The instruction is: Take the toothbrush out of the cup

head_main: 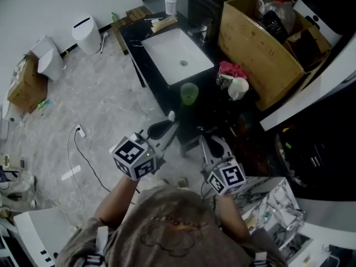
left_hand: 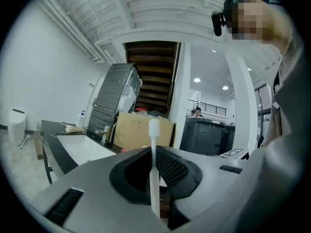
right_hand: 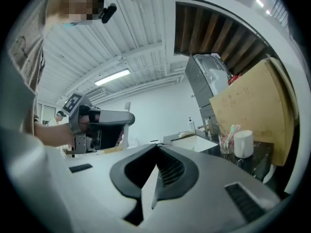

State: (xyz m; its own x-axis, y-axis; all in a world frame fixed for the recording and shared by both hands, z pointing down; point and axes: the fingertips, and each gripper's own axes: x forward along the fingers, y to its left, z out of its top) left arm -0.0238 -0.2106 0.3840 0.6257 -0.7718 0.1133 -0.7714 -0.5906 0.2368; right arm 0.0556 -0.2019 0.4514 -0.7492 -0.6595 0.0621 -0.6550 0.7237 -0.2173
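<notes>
A white toothbrush point(left_hand: 154, 169) stands upright between the jaws of my left gripper point(left_hand: 154, 152), which is shut on its handle; the bristle head point(left_hand: 154, 127) rises above the jaws. In the head view the left gripper point(head_main: 169, 124) hovers off the counter's near edge, short of a green cup point(head_main: 189, 93) that stands on the black counter point(head_main: 208, 107). My right gripper point(head_main: 207, 141) is beside it with nothing in it, its jaws point(right_hand: 156, 149) meeting at the tips. The right gripper view shows the left gripper point(right_hand: 99, 123) with the toothbrush point(right_hand: 127, 107) sticking up.
A white sink point(head_main: 177, 54) is set in the counter. A white mug point(head_main: 239, 88) and a clear cup of coloured toothbrushes point(right_hand: 226, 141) stand before a wooden box point(head_main: 256, 49). A white bin point(head_main: 86, 35) and cables point(head_main: 78, 149) are on the floor at left.
</notes>
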